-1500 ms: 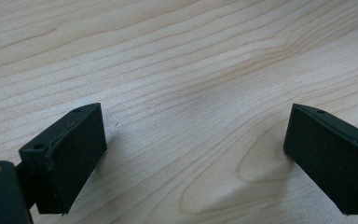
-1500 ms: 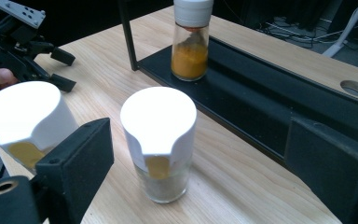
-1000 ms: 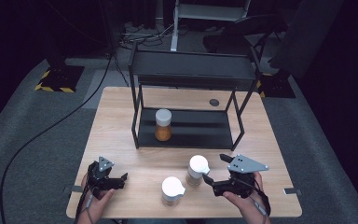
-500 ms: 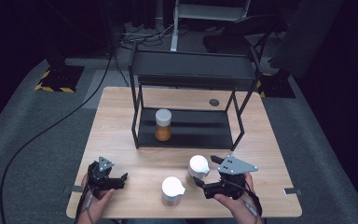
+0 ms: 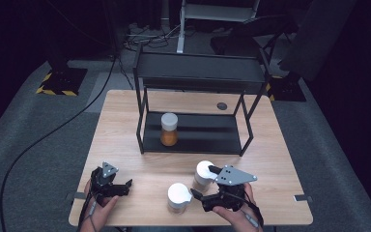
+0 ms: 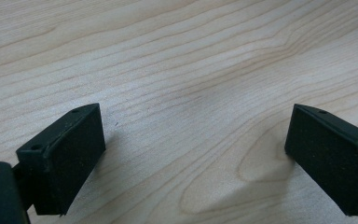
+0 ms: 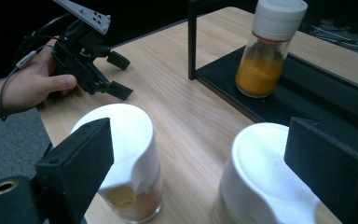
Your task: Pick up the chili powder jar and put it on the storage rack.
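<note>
Two white-capped jars stand on the wooden table (image 5: 125, 125): one with brownish contents (image 5: 178, 197) (image 7: 121, 154) near the front edge, the other (image 5: 204, 175) (image 7: 265, 177) just behind and to its right. My right gripper (image 5: 202, 182) (image 7: 200, 140) is open and points left at them, with both caps close ahead between its jaws and neither gripped. A jar of orange powder (image 5: 169, 129) (image 7: 268, 51) stands on the lower shelf of the black rack (image 5: 198, 72). At the front left my left gripper (image 5: 125, 187) (image 6: 196, 135) (image 7: 93, 60) is open just above bare wood.
The rack spans the middle of the table, and its top shelf is bare. A small dark round disc (image 5: 221, 106) lies on the wood behind the rack's right side. Cables run across the grey floor (image 5: 43, 140) on the left.
My right gripper has moved left and turned toward the two white-capped jars, which now sit just ahead of its jaws. The left gripper has stayed put.
</note>
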Demonstrator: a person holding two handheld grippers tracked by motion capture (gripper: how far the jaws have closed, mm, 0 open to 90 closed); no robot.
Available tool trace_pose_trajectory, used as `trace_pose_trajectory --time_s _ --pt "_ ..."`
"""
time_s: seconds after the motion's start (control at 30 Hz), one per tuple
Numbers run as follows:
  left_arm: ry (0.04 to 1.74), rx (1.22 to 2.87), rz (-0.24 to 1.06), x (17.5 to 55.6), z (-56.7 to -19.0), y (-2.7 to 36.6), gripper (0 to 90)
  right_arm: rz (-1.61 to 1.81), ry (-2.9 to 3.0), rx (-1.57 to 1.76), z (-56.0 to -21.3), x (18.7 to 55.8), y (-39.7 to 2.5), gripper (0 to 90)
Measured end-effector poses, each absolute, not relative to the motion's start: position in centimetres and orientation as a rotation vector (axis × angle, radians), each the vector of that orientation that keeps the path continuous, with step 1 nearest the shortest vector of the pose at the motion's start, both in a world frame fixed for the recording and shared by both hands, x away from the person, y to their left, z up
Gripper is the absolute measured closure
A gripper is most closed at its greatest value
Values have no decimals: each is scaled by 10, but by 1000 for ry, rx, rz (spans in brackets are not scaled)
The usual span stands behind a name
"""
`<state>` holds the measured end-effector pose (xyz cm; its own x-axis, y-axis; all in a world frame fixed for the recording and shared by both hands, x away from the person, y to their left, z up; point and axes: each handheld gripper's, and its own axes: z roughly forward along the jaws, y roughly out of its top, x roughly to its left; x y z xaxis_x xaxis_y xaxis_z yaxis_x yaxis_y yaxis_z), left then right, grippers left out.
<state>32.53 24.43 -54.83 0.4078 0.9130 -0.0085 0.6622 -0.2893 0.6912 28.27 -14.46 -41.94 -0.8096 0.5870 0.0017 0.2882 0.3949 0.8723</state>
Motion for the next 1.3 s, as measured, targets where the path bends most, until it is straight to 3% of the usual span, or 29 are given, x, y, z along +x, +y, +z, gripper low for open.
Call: trace_pose_trajectory --time_s 1.3 --pt "1332 2053 524 325 -548 244 40 1411 2415 732 -448 269 -100 74"
